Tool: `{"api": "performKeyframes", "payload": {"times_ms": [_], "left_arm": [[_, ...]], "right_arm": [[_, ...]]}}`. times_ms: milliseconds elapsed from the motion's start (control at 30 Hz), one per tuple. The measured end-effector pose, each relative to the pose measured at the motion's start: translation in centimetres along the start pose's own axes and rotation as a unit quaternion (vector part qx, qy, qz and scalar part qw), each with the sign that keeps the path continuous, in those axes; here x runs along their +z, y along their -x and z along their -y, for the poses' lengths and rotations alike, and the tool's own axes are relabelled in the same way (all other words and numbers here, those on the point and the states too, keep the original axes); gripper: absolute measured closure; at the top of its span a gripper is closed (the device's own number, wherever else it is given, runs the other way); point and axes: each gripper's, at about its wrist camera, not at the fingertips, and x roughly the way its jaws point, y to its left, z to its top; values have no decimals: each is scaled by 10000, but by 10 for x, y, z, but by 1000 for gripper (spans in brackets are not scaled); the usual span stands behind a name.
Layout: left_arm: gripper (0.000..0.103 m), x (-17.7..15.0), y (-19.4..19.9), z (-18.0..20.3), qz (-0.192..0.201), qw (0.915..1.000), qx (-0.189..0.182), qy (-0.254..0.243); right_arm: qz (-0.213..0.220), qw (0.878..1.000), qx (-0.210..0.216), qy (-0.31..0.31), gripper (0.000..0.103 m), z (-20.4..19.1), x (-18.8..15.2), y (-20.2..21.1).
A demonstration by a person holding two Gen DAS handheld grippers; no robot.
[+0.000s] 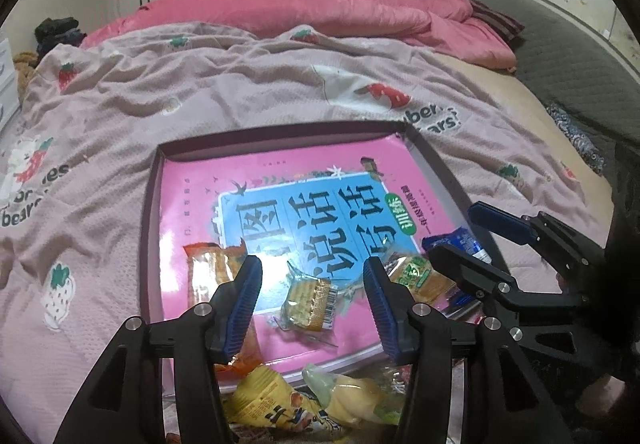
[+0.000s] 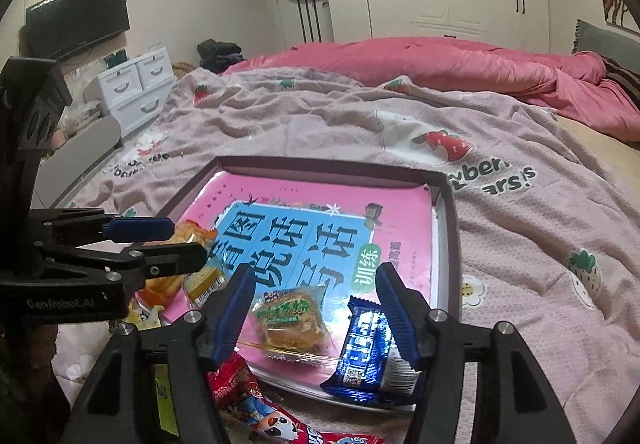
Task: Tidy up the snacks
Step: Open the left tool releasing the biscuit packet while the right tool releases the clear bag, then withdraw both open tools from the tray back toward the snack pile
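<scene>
A shallow dark-rimmed box (image 1: pixel 150 212) (image 2: pixel 452 220) lies on the bed with a pink and blue book (image 1: pixel 280 204) (image 2: pixel 304 228) inside. Snacks lie on the book. My left gripper (image 1: pixel 314 276) is open, its jaws on either side of a clear-wrapped yellow biscuit pack (image 1: pixel 308 302). My right gripper (image 2: pixel 316 284) is open above a green-labelled cake pack (image 2: pixel 288 320), with a blue wafer pack (image 2: pixel 368 352) by its right finger. An orange snack pack (image 1: pixel 208 268) lies left. Each gripper shows in the other's view: the right (image 1: pixel 476 240), the left (image 2: pixel 172 244).
Loose yellow snack bags (image 1: pixel 280 400) and a red cartoon pack (image 2: pixel 256 400) lie at the box's near edge. A pink strawberry blanket (image 1: pixel 200 92) covers the bed, with a pink quilt (image 2: pixel 440 60) behind. White drawers (image 2: pixel 136 84) stand at left.
</scene>
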Motion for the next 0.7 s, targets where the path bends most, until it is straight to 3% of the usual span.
{"api": "performKeyframes", "payload": {"times_ms": [700], "left_arm": [[41,0,52,-25,358,9990,160,218]], "right_arm": [[532,9984,-40,-189,34,5,2,50]]}}
